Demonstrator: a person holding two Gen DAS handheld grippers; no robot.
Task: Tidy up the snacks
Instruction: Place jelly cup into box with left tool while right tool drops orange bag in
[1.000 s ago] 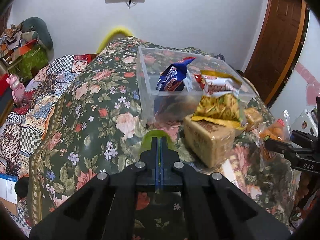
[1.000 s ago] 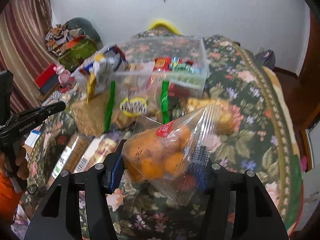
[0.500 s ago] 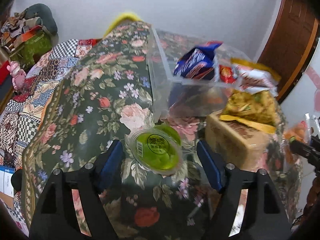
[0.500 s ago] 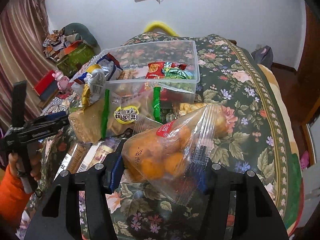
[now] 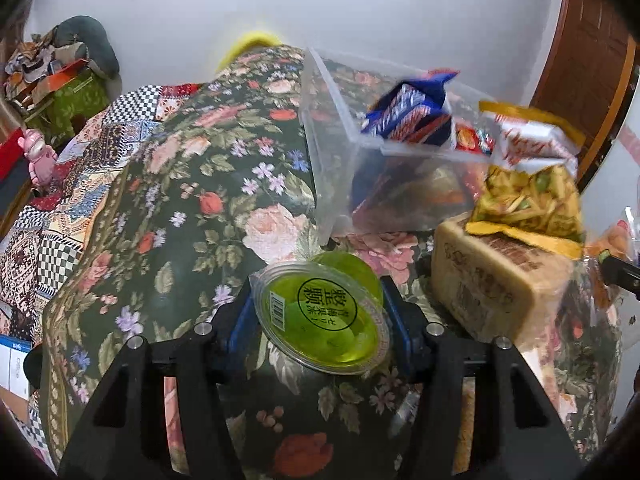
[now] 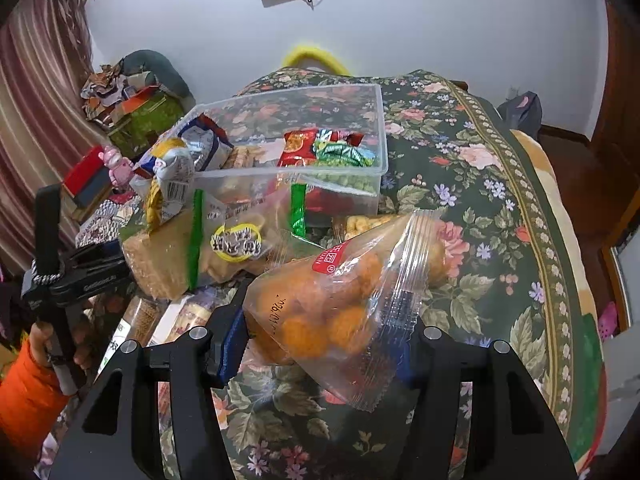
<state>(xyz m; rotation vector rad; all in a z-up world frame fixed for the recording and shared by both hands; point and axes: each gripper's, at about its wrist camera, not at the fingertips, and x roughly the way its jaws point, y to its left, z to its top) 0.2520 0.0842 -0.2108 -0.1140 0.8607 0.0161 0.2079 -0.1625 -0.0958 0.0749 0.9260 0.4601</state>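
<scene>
Your left gripper (image 5: 320,320) clamps a tilted green jelly cup (image 5: 322,318) above the floral cloth (image 5: 168,208) (your right gripper (image 6: 324,328) pinches an orange-snack bag (image 6: 336,304)), and its slick wall may slip before the clear bin (image 5: 340,132).

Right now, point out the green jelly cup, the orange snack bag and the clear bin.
green jelly cup (image 5: 324,316), left wrist view, printed lid.
orange snack bag (image 6: 332,300), right wrist view, bag's middle.
clear bin (image 6: 382,136), right wrist view, right rim.
</scene>
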